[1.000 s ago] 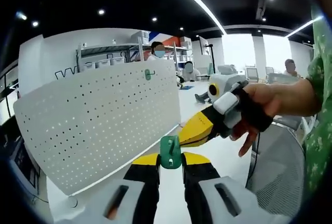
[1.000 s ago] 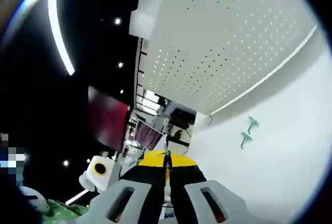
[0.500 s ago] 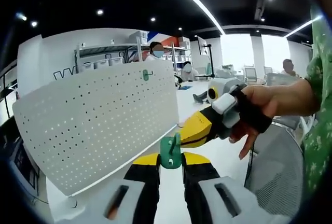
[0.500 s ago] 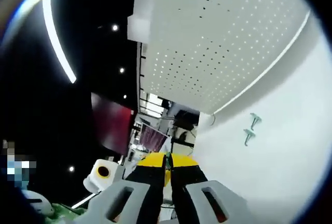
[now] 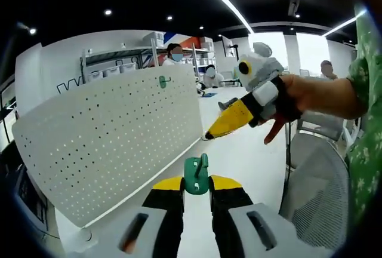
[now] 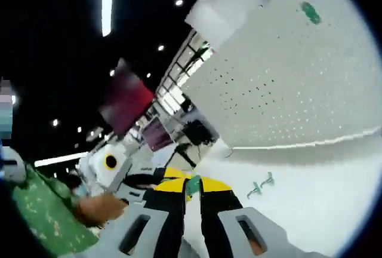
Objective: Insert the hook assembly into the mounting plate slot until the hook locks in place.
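The left tongs (image 5: 196,187) are pinching a green hook (image 5: 196,175) between their yellow tips, closed onto its flat base with the hook's prong sticking up just above them. The right tongs (image 5: 210,134) are hovering in the left gripper view, above and to the right of the hook, with the yellow tips drawn together to a point and nothing between them; a hand (image 5: 301,98) is wrapping the body behind them. In the right gripper view the right tongs (image 6: 191,183) are showing only a thin gap at the tips.

The white pegboard (image 5: 113,141) is standing upright on the white table (image 5: 250,156), left of the held hook and apart from it. One green hook (image 5: 162,82) is already sitting near its top edge. Two spare hooks (image 6: 261,185) are lying on the table near the board's foot.

The likely risks: the grip is covering little of the hook, so pushing at a slant may be twisting it out of the tongs. The board looks free-standing, and with the right tongs not bracing it, pressure may be tipping or sliding it away. Missing the holes may be leaving the hook unlocked.
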The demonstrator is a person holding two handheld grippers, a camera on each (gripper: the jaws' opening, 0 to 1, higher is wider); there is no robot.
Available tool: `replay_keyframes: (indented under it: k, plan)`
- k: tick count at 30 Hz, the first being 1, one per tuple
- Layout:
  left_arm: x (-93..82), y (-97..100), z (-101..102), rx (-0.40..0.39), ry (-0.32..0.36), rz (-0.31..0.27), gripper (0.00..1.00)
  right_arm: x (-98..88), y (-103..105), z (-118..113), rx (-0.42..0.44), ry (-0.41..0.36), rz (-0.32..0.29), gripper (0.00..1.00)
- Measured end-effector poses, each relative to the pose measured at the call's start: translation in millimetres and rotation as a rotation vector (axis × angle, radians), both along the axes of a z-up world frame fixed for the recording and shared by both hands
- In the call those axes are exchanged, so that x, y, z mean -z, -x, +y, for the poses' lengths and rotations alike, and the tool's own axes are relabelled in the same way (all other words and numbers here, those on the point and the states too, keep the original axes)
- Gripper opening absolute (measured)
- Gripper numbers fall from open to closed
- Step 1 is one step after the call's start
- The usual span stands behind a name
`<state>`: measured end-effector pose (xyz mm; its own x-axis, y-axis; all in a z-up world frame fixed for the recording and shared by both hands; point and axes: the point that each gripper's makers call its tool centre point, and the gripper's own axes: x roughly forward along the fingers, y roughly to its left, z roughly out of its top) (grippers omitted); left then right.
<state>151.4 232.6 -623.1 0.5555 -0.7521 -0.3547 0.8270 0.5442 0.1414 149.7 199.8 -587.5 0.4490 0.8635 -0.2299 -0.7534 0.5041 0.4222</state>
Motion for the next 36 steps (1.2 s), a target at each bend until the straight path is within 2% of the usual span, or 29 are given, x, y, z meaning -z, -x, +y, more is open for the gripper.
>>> replay_keyframes:
  k: [2,3,6,9,14,17,21,27,30,36]
  plan:
    - [0.6,0.0,0,0.01,-0.012,-0.001,0.16,-1.6,3,1,-0.055,0.127,-0.092,0.07]
    - [0.5,0.6,-1,0.017,-0.018,-0.002,0.16,-2.9,5,2,-0.081,0.166,-0.128,0.06]
    - [1.6,1.0,-2,0.034,-0.036,-0.002,0.16,-4.3,10,7,-0.183,0.371,-0.288,0.06]
    - [4.1,0.9,-3,0.046,-0.052,0.001,0.16,-6.2,19,17,-0.292,0.454,-0.373,0.05]
    - [8.7,3.3,-7,0.08,-0.091,0.009,0.16,-2.0,20,23,-0.403,0.577,-0.472,0.05]
    - [11.8,4.8,-9,0.108,-0.126,0.01,0.16,1.4,25,26,-0.477,0.603,-0.473,0.05]
    - [16.4,5.8,-13,0.149,-0.177,0.018,0.16,15.3,28,24,-0.582,0.728,-0.5,0.05]
    - [21.5,7.4,-19,0.186,-0.224,0.027,0.16,29.9,28,22,-0.652,0.843,-0.526,0.05]
    - [26.1,10.1,-23,0.207,-0.244,0.043,0.16,35.1,26,23,-0.66,0.874,-0.541,0.05]
    - [35.7,15.0,-27,0.241,-0.285,0.064,0.16,48.6,27,19,-0.701,0.928,-0.52,0.04]
